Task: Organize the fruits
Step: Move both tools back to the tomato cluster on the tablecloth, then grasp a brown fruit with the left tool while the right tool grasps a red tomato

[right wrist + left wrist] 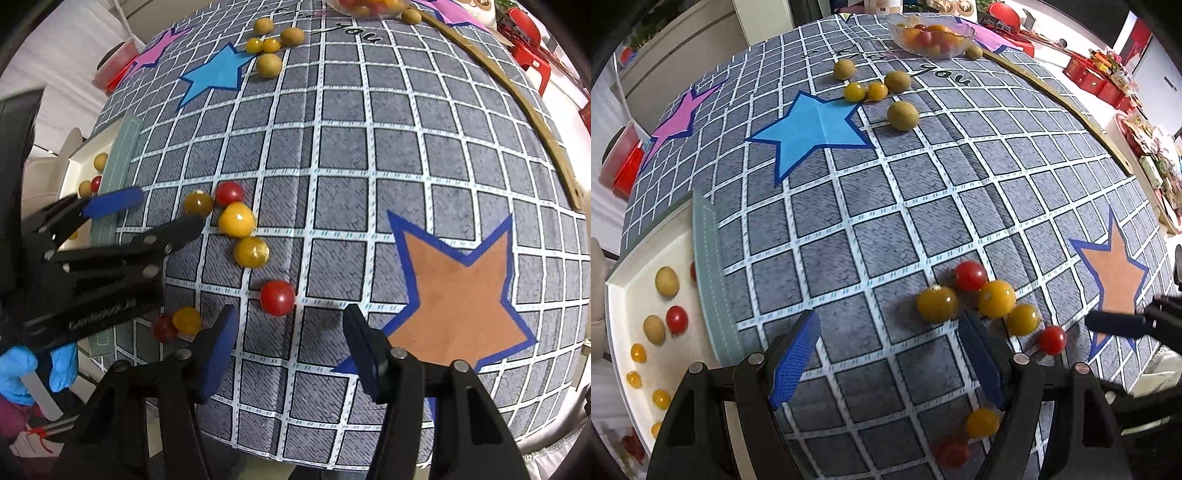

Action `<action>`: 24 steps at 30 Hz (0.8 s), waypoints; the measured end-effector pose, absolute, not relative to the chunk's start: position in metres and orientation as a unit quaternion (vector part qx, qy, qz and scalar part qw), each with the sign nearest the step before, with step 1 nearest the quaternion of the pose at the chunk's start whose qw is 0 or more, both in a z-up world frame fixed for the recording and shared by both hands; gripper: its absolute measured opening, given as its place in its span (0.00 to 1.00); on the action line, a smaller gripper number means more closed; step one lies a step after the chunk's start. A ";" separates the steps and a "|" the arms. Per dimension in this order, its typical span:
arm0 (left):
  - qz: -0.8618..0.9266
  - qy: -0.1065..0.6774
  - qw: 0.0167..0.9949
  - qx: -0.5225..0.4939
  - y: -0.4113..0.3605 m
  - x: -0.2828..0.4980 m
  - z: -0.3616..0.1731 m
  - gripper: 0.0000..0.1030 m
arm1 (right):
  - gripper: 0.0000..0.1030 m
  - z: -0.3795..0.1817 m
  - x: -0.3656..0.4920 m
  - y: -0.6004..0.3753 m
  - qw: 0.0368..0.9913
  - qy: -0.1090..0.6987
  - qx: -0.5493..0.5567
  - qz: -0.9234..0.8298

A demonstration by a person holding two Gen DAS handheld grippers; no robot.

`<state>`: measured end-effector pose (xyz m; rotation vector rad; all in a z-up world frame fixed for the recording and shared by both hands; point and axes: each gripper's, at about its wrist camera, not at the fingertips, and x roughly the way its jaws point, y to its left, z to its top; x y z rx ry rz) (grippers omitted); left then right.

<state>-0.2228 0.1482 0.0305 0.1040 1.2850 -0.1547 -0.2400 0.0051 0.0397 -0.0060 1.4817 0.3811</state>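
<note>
Red and yellow cherry tomatoes lie loose on the checked tablecloth: a yellow one [937,303] [198,203], a red one [970,275] [229,193], more yellow ones [996,298] [236,219] [251,252], and a lone red one [1052,339] [277,297]. My left gripper [888,328] is open and empty just short of this cluster. My right gripper [290,325] is open and empty, right behind the lone red tomato. A white tray [617,295] [79,157] at the left holds sorted fruits. Green-brown fruits [903,115] [269,65] lie farther away.
A glass bowl [931,37] of mixed fruits stands at the far edge. The right gripper's finger [1115,324] shows at the right of the left wrist view; the left gripper [122,218] shows at the left of the right wrist view. Red stools and boxes surround the table.
</note>
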 end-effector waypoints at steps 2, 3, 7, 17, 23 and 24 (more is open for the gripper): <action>-0.073 0.599 0.796 0.050 0.146 -0.220 0.028 0.76 | 0.57 0.037 -0.240 0.007 0.721 0.671 -0.003 0.174; -0.073 0.599 0.796 0.050 0.145 -0.219 0.027 0.76 | 0.56 0.035 -0.240 0.009 0.721 0.671 -0.003 0.175; -0.074 0.601 0.794 0.053 0.142 -0.217 0.024 0.76 | 0.52 0.034 -0.240 0.014 0.725 0.665 -0.010 0.180; -0.074 0.605 0.792 0.043 0.138 -0.222 0.023 0.51 | 0.21 0.032 -0.239 0.031 0.729 0.658 -0.041 0.187; -0.091 0.612 0.786 0.009 0.140 -0.219 0.030 0.22 | 0.20 0.032 -0.234 0.022 0.715 0.672 0.006 0.191; -0.091 0.612 0.786 0.005 0.141 -0.218 0.033 0.22 | 0.20 0.034 -0.234 0.020 0.715 0.673 0.009 0.191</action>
